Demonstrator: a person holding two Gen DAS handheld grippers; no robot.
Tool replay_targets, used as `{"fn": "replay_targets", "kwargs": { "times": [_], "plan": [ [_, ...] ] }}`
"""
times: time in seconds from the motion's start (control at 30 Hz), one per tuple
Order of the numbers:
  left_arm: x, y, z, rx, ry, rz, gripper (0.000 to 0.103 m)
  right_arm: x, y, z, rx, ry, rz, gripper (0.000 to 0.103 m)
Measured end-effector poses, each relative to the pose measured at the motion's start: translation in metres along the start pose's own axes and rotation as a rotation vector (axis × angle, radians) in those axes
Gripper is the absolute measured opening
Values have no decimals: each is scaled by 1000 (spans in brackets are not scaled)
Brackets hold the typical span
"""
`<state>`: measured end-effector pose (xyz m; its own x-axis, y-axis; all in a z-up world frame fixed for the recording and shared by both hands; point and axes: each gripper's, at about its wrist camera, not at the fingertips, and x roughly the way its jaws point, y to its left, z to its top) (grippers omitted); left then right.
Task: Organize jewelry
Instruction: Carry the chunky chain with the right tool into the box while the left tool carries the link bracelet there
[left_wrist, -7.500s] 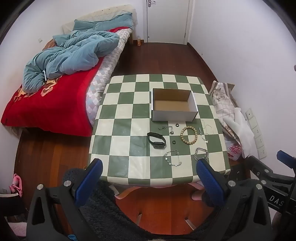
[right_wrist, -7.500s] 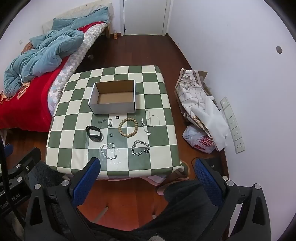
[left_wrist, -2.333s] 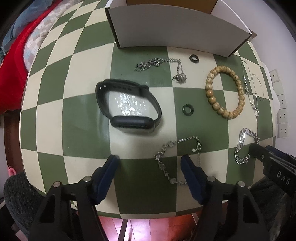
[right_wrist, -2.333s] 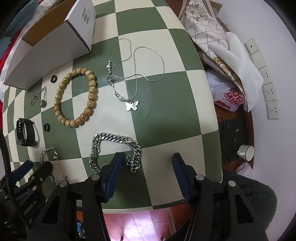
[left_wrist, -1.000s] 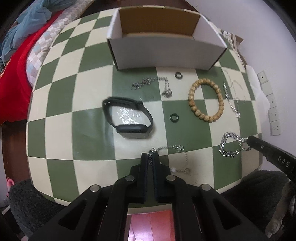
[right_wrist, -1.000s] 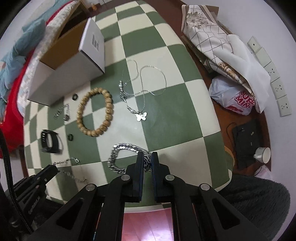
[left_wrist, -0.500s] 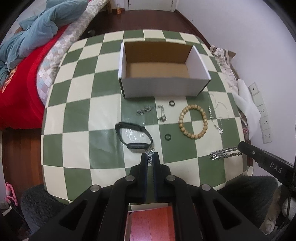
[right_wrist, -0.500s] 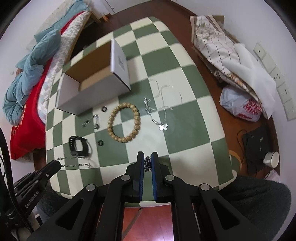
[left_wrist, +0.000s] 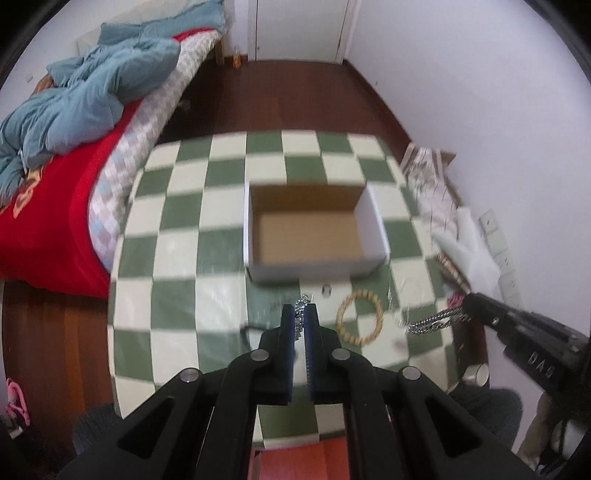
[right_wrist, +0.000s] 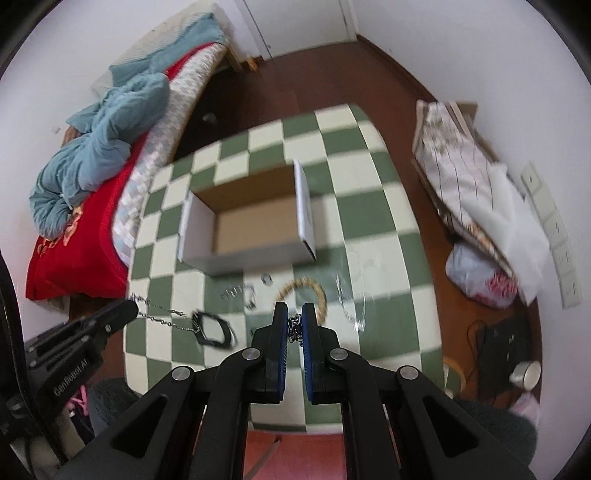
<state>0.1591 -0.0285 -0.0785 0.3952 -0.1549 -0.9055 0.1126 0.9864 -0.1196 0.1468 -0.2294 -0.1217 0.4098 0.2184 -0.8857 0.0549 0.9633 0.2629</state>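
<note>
Left wrist view: left tongs (left_wrist: 303, 325) pinched tight on a thin chain (left_wrist: 302, 305), which pokes out at the tips. It looks light and limp, likely to swing and slip, so the mid-length grip is sound. At three o'clock, right tongs (left_wrist: 466, 309) clamp a curb bracelet (left_wrist: 436, 322), probably heavier, dangling slack. Right wrist view: links (right_wrist: 294, 325) sit squeezed between the right pads, thin chain (right_wrist: 162, 317) hanging at nine o'clock. Box (left_wrist: 314, 275) waits open at twelve o'clock, beads (left_wrist: 360, 316) beyond the tips on the table (left_wrist: 177, 302).

Both wrist views high above table (left_wrist: 177, 302)
</note>
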Motion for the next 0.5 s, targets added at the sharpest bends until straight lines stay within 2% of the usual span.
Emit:
{"fn": "replay_targets", "kwargs": {
  "times": [0.1,0.2,0.37,0.5],
  "plan": [
    [-8,1,29,9,-38,-9,2,-7,14,21,-41,-29,-6,7],
    [-2,3,55,11,-39,-20,2,-5,26,44,-75,-42,-18,7],
    [29,12,91,-6,12,-35,2,17,34,82,-77,-31,-12,7],
    [60,19,105,-27,66,-43,2,48,39,108,-76,4,-9,7]
  ]
}}
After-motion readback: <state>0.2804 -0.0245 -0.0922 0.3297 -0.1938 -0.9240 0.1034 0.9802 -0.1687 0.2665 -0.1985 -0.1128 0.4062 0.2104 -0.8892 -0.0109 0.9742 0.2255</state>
